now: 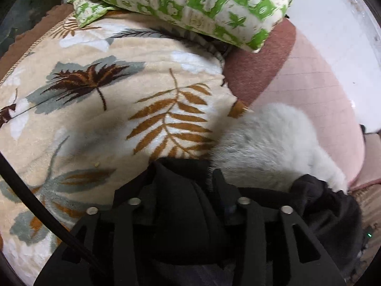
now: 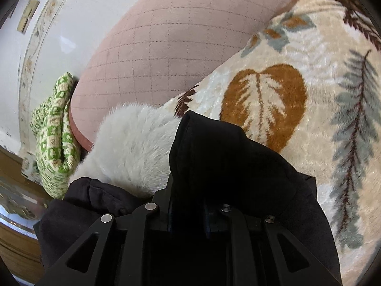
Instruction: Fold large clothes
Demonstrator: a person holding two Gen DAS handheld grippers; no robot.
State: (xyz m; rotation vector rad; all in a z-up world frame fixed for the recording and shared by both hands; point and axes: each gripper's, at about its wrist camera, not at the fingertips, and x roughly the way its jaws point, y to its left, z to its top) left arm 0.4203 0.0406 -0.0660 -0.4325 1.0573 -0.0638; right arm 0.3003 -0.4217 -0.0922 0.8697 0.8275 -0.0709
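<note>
Right wrist, black coat [image 2: 226, 157], no legible writing

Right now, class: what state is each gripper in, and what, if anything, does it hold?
Left gripper: jaws parted, black garment bunched between them, no firm grip visible.
Right gripper: shut on the black garment.

Left gripper [image 1: 188, 188] tilts down over leaf-print blanket [image 1: 114, 100], jaws partly apart, fold of black garment [image 1: 181, 214] bunched between them. White fur trim [image 1: 269, 147] just right of fingers. Green-patterned pillow [image 1: 190, 4] far ahead. Pink quilted cover [image 1: 316, 100] ahead-right. Black cable [image 1: 35, 205] at left.
</note>
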